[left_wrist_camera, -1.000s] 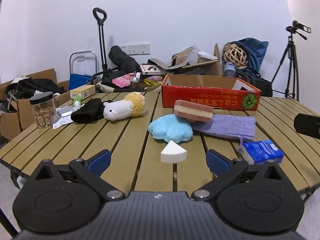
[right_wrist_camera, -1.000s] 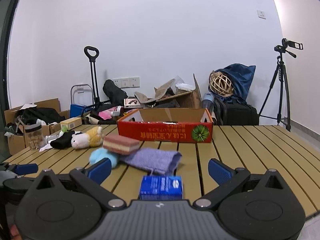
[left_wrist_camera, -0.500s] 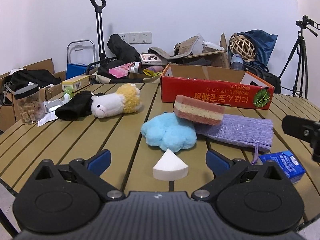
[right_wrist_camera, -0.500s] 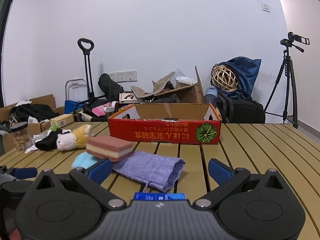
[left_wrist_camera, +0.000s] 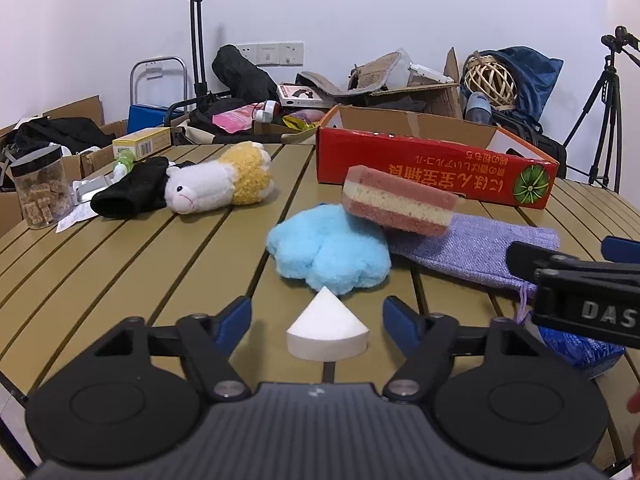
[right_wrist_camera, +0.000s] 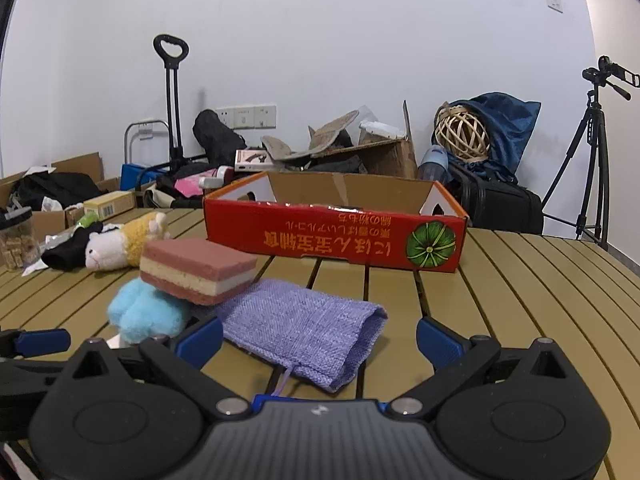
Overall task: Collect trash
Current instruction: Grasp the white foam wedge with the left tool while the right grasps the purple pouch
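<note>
Your left gripper (left_wrist_camera: pixel 316 320) tilts down over the slatted table (left_wrist_camera: pixel 132 264), its jaws just closing around the white wedge sponge (left_wrist_camera: pixel 327 330), pads not touching it. Your right gripper (right_wrist_camera: pixel 318 336) gapes wide beside it, above the blue packet (left_wrist_camera: pixel 580 350).

**Cluttered room, slatted table**

White wall (right_wrist_camera: pixel 360 40) with a row of sockets (right_wrist_camera: pixel 246 117). Tan slatted table (right_wrist_camera: pixel 520 300) fills the foreground. Behind it: cardboard boxes (left_wrist_camera: pixel 72 108), black trolley handle (right_wrist_camera: pixel 171 92), woven ball (right_wrist_camera: pixel 462 133) on blue bag, camera tripod (right_wrist_camera: pixel 592 168) at right. Even, soft light.
</note>
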The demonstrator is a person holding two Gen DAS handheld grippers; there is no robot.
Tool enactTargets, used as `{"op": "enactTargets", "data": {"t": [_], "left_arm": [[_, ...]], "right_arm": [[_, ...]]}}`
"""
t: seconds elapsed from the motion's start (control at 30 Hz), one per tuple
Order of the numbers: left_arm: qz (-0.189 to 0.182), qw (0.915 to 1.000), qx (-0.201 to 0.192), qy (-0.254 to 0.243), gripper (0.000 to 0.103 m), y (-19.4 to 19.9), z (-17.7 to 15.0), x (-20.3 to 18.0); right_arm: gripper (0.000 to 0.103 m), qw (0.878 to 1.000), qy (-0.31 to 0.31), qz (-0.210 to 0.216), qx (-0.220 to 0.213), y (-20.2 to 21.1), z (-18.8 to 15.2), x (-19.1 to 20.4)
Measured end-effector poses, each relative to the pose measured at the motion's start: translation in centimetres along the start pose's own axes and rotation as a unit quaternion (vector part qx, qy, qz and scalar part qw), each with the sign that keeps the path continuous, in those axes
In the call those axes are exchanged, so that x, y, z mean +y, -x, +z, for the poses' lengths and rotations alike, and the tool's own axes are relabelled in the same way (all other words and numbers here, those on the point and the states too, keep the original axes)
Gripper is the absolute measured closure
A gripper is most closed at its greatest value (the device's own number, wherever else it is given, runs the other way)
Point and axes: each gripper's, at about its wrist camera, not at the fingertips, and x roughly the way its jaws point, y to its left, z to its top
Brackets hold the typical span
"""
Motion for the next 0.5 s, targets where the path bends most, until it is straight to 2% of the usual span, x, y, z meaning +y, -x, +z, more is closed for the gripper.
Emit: {"op": "enactTargets", "data": {"t": [0.17,0.23,0.3,0.43,0.5], "left_arm": [[-0.010,0.9999,-0.002,-0.008,0.047,0.0,0.0,-0.4],[-0.012,0.9999,-0.003,-0.012,0.059,0.1,-0.1,-0.6],[-0.012,0.9998,-0.004,-0.013,0.066,0.1,-0.1,-0.6],[-0.018,0.9998,-0.009,-0.009,0.076,0.3,0.0,-0.4],[-0.024,0.9996,-0.013,-0.001,0.076,0.4,0.1,-0.1]], "right_arm": [[0.000,1.000,-0.008,-0.003,0.012,-0.9,-0.2,-0.2],[0.000,1.000,-0.008,-0.005,0.014,-1.1,-0.3,-0.3],[0.000,1.000,-0.007,-0.006,0.014,-1.2,-0.3,-0.4],[0.000,1.000,-0.007,-0.003,0.017,-1.4,-0.3,-0.5],[0.000,1.000,-0.010,0.002,0.022,-1.7,-0.3,-0.5]]}}
